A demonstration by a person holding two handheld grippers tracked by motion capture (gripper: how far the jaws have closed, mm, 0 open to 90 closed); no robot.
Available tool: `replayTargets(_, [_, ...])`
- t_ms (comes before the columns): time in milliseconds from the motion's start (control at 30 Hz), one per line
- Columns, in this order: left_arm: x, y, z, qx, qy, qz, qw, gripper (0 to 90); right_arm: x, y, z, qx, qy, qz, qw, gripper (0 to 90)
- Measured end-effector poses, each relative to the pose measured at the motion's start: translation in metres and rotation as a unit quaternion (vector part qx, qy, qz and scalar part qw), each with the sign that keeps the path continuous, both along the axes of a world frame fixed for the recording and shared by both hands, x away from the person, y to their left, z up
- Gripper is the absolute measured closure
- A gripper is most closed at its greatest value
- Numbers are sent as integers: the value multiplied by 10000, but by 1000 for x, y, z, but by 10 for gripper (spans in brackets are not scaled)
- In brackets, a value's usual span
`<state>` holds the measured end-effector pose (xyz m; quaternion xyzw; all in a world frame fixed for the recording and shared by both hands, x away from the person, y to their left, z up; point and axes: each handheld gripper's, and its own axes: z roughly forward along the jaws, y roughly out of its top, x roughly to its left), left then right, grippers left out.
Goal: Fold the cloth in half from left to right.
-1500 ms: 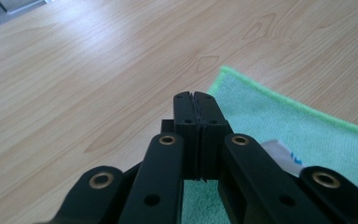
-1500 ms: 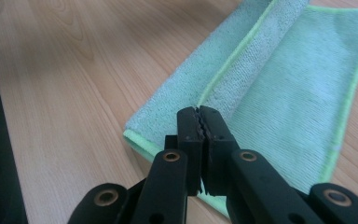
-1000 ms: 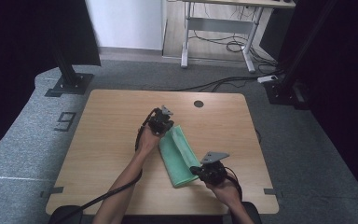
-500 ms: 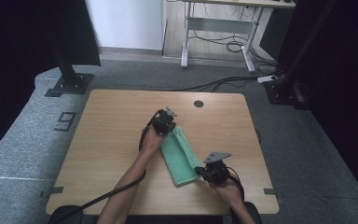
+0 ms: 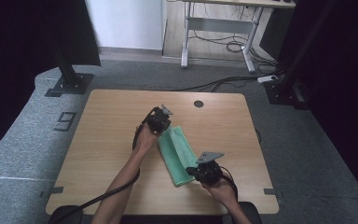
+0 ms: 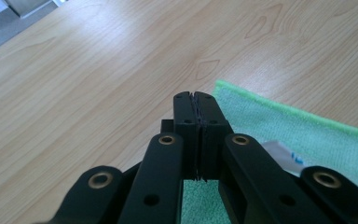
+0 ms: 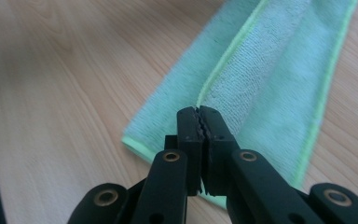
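Observation:
A green cloth (image 5: 177, 149) lies folded in a long strip on the wooden table (image 5: 107, 140), running from the middle toward the near right. My left gripper (image 5: 161, 125) is at the cloth's far end, jaws shut (image 6: 194, 95) with nothing seen between them; the cloth's corner (image 6: 317, 135) with a white label (image 6: 284, 154) lies just right of the tips. My right gripper (image 5: 190, 173) is at the near end, jaws shut (image 7: 199, 109) low over the cloth (image 7: 261, 79), right where the folded layer's edge ends. No cloth shows between its pads.
A round cable hole (image 5: 198, 103) sits near the table's far edge. Bare wood spreads left of the cloth. Black stand bases (image 5: 67, 84) stand on the grey floor beyond the far corners, and a white desk frame (image 5: 214, 32) is farther back.

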<state>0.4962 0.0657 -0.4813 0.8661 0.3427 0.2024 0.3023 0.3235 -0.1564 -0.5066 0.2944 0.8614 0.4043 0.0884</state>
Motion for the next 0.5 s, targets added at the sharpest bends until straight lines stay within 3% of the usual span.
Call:
replayTargets(233, [4,-4,-4,20,140,-41,9999,883,-2,5,4,9,-40,97,9999,869])
replayTargets(500, [8,-21,-23,10,194,-76,9998,881,2,-14,-6,-59,84,-197,9998,868])
